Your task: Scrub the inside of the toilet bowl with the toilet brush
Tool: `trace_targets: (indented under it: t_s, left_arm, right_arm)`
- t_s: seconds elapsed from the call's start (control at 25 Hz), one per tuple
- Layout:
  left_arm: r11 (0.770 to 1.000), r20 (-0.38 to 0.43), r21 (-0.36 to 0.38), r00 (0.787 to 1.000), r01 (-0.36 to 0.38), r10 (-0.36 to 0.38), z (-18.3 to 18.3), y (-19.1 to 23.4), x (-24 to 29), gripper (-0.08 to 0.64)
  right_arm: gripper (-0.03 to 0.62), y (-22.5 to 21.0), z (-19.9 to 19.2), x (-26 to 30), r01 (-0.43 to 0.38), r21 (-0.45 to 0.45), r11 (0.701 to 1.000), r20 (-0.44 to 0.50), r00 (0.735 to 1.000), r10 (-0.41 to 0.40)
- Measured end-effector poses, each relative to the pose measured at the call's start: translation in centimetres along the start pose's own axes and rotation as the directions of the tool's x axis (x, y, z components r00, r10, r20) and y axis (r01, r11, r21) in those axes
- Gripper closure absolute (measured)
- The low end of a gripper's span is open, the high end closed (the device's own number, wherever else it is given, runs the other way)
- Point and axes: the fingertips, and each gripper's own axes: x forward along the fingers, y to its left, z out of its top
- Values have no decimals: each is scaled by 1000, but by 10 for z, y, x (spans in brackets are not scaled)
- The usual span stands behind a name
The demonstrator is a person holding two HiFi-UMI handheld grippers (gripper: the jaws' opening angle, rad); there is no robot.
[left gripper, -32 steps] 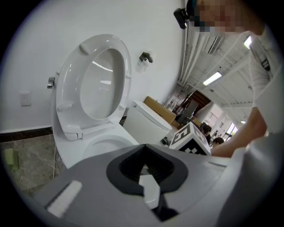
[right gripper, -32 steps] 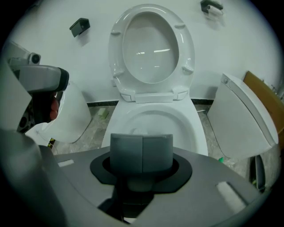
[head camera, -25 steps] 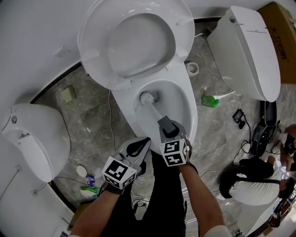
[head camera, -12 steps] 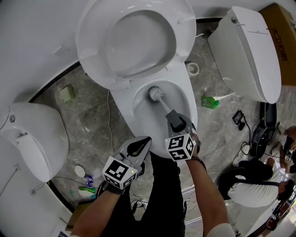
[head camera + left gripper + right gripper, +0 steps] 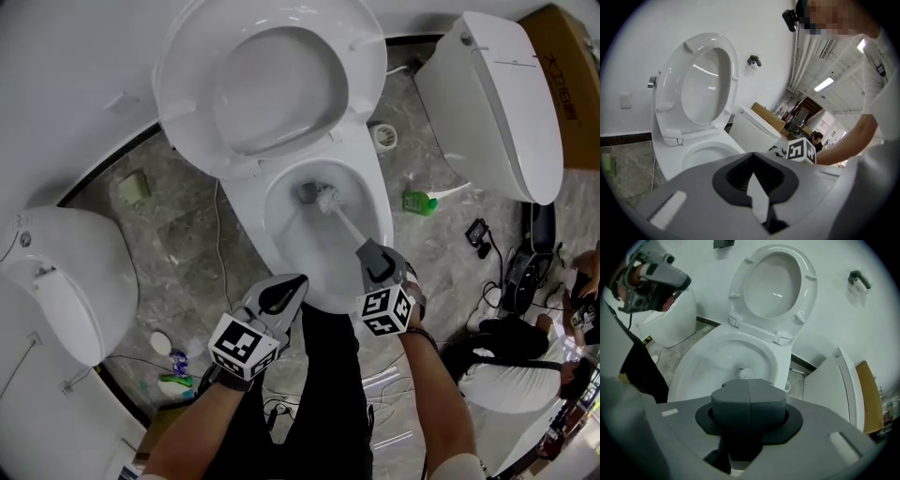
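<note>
The white toilet bowl (image 5: 373, 202) stands in the middle of the head view, its seat and lid (image 5: 272, 84) raised. A toilet brush has its white head (image 5: 325, 199) down inside the bowl near the drain. Its handle slants back to my right gripper (image 5: 372, 251), which is shut on it above the bowl's front right rim. In the right gripper view the brush head (image 5: 744, 373) shows just beyond the closed jaws of the right gripper (image 5: 749, 385). My left gripper (image 5: 292, 285) hangs shut and empty at the bowl's front edge; in its own view the left gripper (image 5: 753, 161) points past the bowl (image 5: 701, 154).
A second toilet (image 5: 66, 281) sits at the left and a third (image 5: 497, 103) at the right. A green bottle (image 5: 419, 202), a small white ring (image 5: 384, 137), cables and small items (image 5: 173, 366) lie on the marble floor. A person (image 5: 511, 370) crouches at the lower right.
The brush head has swept from the left side of the bowl toward its middle and right. My right gripper has shifted right with the handle. The left gripper has stayed put.
</note>
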Motion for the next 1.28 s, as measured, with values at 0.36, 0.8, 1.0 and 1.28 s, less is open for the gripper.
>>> trace_targets:
  t_s: [0.36,0.8,1.0,1.28]
  left_arm:
    - [1000,5,-11,1000,12,-12,1,-9,-8,557]
    - [1000,10,-24,1000,-2,2,-8,6,-21,557]
    - [1000,11,-26,1000,-11,11,-14,20,-23,557]
    - [999,27,-32,1000,-13,14,-18,37,-13,557]
  right_arm:
    - [428,51,-47,-34,-52,-90,995,-92,995,43]
    - [428,108,11,-14,-89,-39,995,26,996,90]
    - [428,99,18,20,-41,-8,999,-40,998,40]
    - [426,92,12,54,-28,11,1000,-67,997,29]
